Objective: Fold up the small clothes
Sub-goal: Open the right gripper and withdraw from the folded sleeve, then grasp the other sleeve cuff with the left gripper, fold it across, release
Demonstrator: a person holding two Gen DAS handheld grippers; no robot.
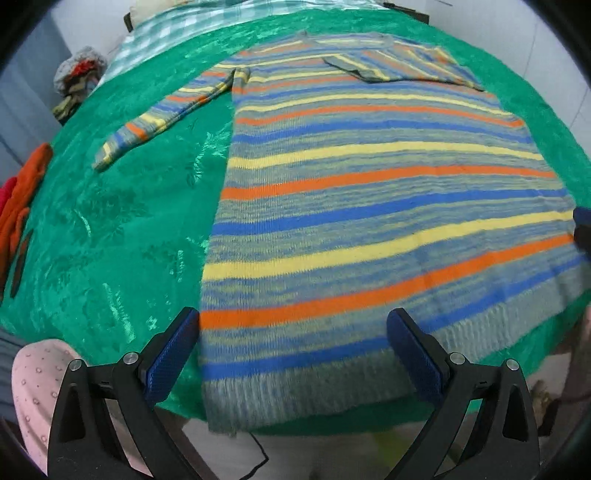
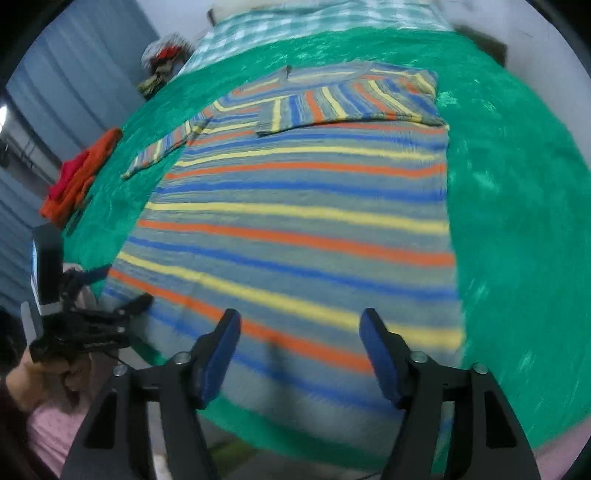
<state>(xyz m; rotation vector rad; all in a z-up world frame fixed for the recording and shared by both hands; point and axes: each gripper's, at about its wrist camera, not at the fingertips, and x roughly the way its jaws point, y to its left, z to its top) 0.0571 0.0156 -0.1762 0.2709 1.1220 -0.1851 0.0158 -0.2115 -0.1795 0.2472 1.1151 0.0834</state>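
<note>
A striped knit sweater (image 1: 369,192) in grey, blue, yellow and orange lies flat on a green cloth (image 1: 110,221). Its right sleeve (image 1: 391,62) is folded across the chest; the left sleeve (image 1: 155,122) stretches out to the side. My left gripper (image 1: 291,354) hangs open above the hem's left part, nothing between its blue pads. In the right wrist view the same sweater (image 2: 303,221) fills the middle, and my right gripper (image 2: 299,354) stands open over the hem's right part, holding nothing. The left gripper (image 2: 110,291) shows at that view's left edge, in a hand.
Red and orange clothes (image 1: 22,206) lie at the cloth's left edge. A bundle of mixed garments (image 2: 162,62) sits at the far left. A checked green and white cloth (image 1: 177,33) lies at the back. A pink dotted sleeve (image 1: 37,391) is near the front edge.
</note>
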